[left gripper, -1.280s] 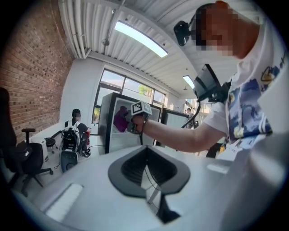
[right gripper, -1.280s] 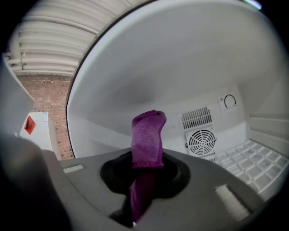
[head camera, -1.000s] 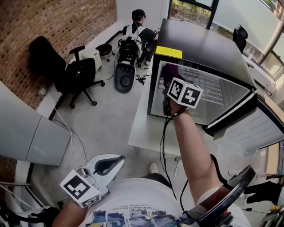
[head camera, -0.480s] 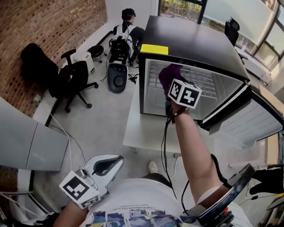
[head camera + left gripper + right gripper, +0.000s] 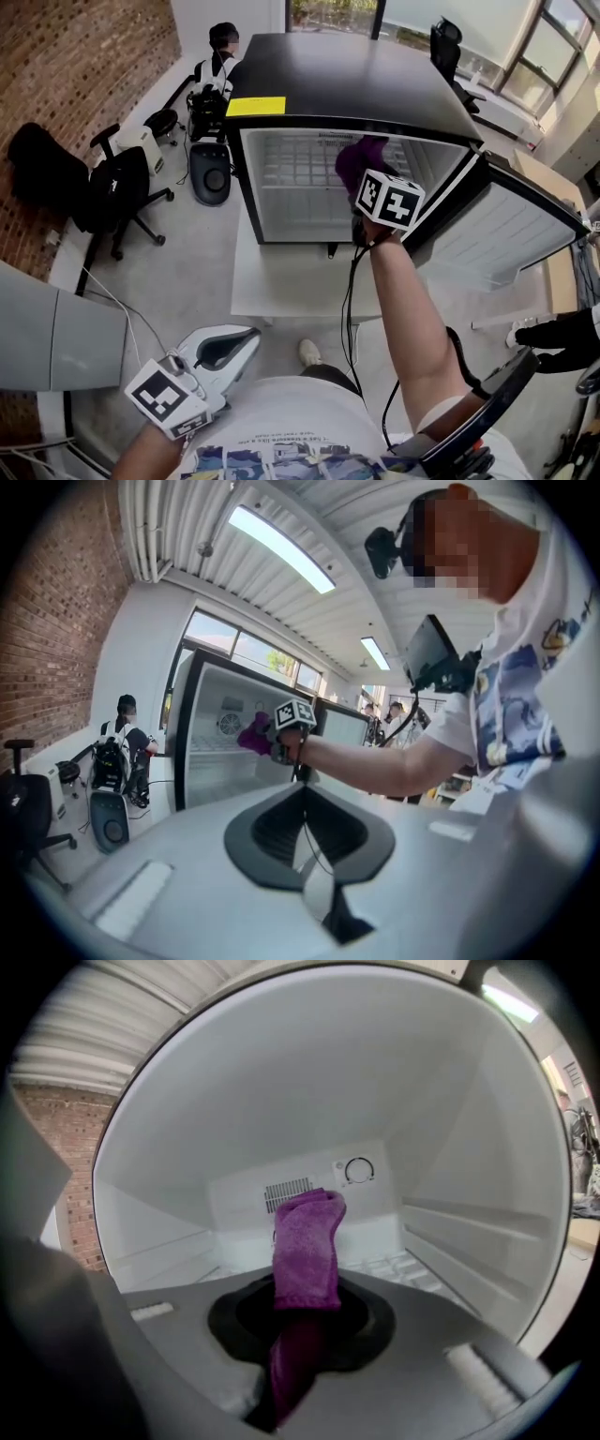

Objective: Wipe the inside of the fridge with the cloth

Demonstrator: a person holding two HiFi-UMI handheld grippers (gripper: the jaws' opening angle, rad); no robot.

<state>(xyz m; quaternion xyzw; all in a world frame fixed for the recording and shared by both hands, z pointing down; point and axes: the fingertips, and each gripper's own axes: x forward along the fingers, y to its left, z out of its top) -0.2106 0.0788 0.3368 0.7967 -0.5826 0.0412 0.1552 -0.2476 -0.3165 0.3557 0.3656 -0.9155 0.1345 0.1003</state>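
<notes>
Fridge walls [image 5: 281, 1101] surround right gripper [image 5: 302, 1330] clutching cloth [image 5: 307, 1241].

Left tongs [image 5: 305, 817] closed, facing the open fridge [image 5: 211, 747].

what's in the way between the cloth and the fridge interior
Nothing visible. The fridge door stands open, and the right gripper, shut on the purple cloth, points into the fridge with only bare white walls ahead.
</notes>
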